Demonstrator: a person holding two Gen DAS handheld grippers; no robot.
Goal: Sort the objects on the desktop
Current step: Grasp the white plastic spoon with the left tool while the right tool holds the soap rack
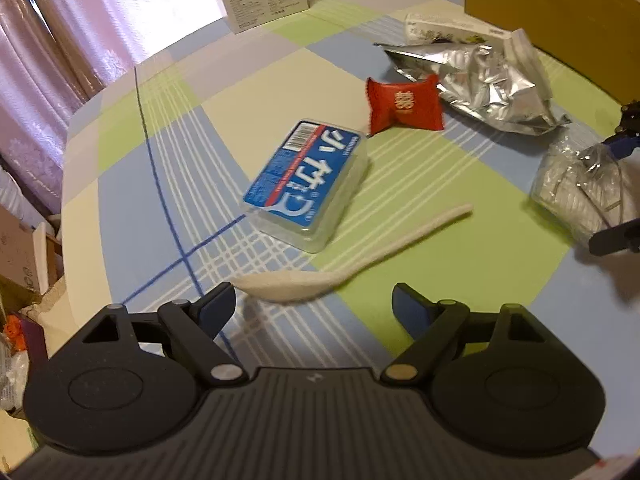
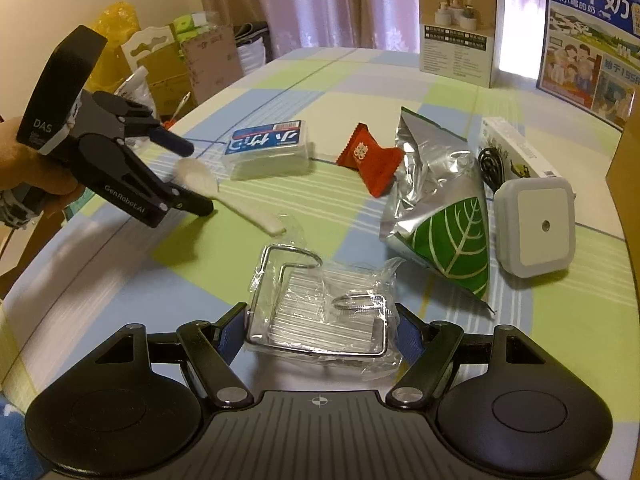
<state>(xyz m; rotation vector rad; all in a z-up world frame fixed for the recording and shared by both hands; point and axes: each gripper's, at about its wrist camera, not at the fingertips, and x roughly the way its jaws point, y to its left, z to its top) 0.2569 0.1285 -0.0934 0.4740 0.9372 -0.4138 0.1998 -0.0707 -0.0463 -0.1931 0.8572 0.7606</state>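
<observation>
My left gripper [image 1: 314, 304] is open just above the bowl of a white plastic spoon [image 1: 340, 268] that lies on the checked tablecloth; it also shows in the right wrist view [image 2: 198, 176] over the spoon [image 2: 240, 200]. My right gripper [image 2: 320, 332] has its jaws around a wire rack in clear plastic wrap [image 2: 320, 320], seen at the right edge of the left wrist view [image 1: 580, 196]; whether the pads press it is unclear. A blue-labelled clear box [image 1: 308, 188], a red candy packet [image 1: 404, 106] and a silver foil bag [image 1: 492, 84] lie beyond.
A white square night light [image 2: 534, 228] and a black cable [image 2: 490, 164] lie right of the foil bag [image 2: 440, 208]. A white carton [image 2: 460, 32], a milk box [image 2: 592, 48] and a brown cardboard box [image 1: 560, 12] stand at the far table edge. Clutter sits off the left edge.
</observation>
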